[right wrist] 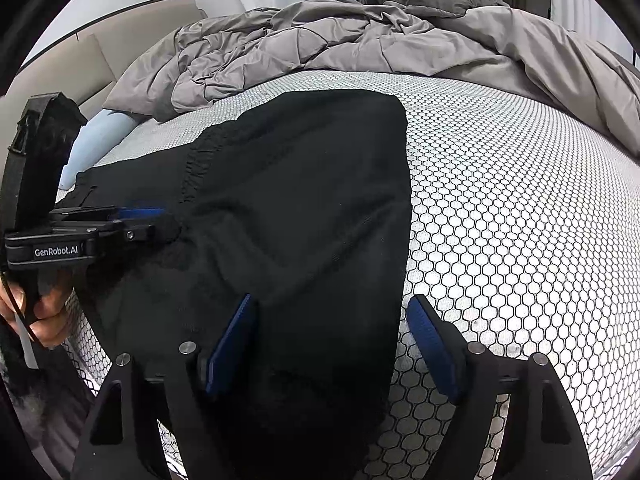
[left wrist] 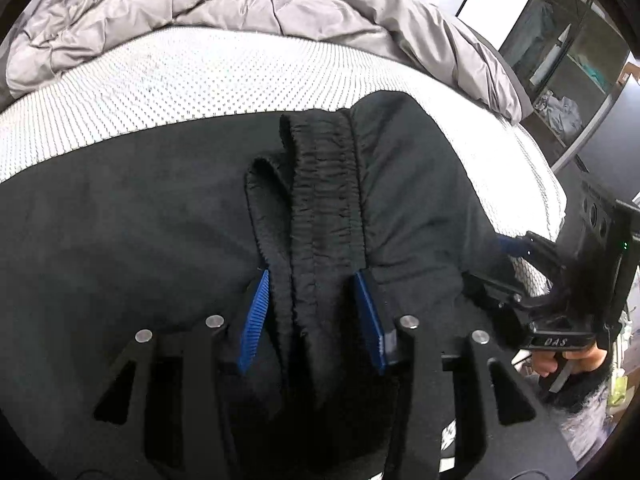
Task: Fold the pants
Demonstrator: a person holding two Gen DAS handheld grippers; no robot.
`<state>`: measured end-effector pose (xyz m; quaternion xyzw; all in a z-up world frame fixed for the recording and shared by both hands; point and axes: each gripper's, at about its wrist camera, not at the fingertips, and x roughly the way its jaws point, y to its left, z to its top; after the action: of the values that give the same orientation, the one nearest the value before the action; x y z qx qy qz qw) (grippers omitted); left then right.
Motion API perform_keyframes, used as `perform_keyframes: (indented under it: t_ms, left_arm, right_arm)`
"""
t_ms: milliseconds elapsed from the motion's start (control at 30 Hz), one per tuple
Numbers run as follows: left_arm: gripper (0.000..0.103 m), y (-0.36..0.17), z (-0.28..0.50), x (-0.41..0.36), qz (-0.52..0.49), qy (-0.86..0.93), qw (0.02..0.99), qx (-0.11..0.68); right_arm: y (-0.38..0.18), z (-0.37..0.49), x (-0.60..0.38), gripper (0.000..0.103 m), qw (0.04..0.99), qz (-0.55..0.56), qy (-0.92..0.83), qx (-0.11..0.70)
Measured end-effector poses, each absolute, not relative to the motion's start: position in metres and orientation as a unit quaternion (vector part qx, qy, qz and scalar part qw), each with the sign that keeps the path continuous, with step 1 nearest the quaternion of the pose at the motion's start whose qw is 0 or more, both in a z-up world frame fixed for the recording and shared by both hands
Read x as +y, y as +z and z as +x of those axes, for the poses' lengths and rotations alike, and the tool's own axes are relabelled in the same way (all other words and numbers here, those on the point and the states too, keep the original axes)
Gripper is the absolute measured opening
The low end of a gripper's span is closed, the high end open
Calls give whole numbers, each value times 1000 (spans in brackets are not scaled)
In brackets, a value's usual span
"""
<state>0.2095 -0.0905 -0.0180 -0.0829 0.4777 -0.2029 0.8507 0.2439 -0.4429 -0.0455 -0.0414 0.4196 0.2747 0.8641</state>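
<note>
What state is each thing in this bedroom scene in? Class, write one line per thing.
Pants: black, lying flat on the mattress, waistband bunched.
Left gripper: fingers on either side of the waistband.
Right gripper: open, over the pants' edge.
Duvet: grey, crumpled at the far side.
Mattress: uncovered.

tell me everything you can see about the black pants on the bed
The black pants lie partly folded on the white honeycomb-patterned mattress, soft matte fabric with loose wrinkles. The gathered elastic waistband stands bunched between the blue pads of the left tongs, which close around it. The right tongs are open and straddle the pants' right edge.
</note>
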Motion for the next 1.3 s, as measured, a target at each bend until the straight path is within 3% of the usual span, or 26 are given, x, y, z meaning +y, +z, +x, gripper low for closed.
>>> perform_keyframes:
  t_ms: [300, 500, 600, 733, 1033, 1300]
  left_arm:
    - [52, -48, 231, -43, -263, -290, 757, 524]
    - [52, -50, 241, -63, -272, -296, 754, 520]
    - [27, -45, 239, -70, -271, -272, 774, 504]
    - [11, -33, 229, -66, -280, -263, 793, 472]
    - [8, 22, 204, 35, -267, -178, 860, 395]
    - [10, -24, 198, 82, -248, -124, 847, 454]
  right_arm:
    - [-45, 243, -442, 80, 863, -39, 275, 421]
    - [-45, 244, -441, 80, 862, -36, 279, 421]
    - [-45, 245, -442, 80, 862, -34, 281, 420]
    - [-43, 245, -444, 80, 862, -24, 281, 420]
    - [-20, 242, -434, 80, 865, 17, 312, 392]
    - [-34, 247, -413, 80, 848, -8, 315, 425]
